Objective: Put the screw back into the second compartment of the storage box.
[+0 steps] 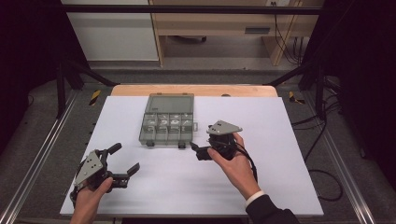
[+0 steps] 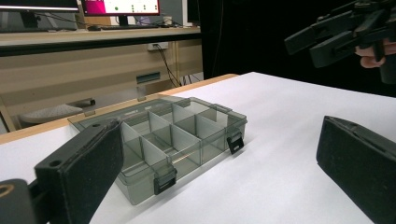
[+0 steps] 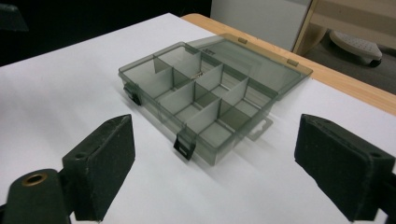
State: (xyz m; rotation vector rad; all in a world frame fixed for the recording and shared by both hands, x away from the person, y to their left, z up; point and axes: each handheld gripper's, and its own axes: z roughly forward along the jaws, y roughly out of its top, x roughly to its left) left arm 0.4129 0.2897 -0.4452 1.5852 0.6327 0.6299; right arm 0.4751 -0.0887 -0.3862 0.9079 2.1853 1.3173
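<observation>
Currently I find the compartment box (image 1: 167, 127) sitting on the white sheet (image 1: 261, 182), toward the far middle of it, with its lid (image 1: 170, 103) thrown fully open and lying flat on the side away from the person. Its body is smoky translucent plastic, split by dividers into small cells; two black latches (image 3: 184, 145) hang on the near wall. One small pale item lies in a cell (too small to identify).

Beside the box's near right corner I see the right gripper (image 1: 200, 151), just off it, not touching; its jaws stand wide apart with nothing between them. The right hand (image 1: 231, 161) wraps its body.

Well apart from the box, toward the near left, the left gripper (image 1: 125, 158) also stands spread and empty, held by the left hand (image 1: 88, 198).
</observation>
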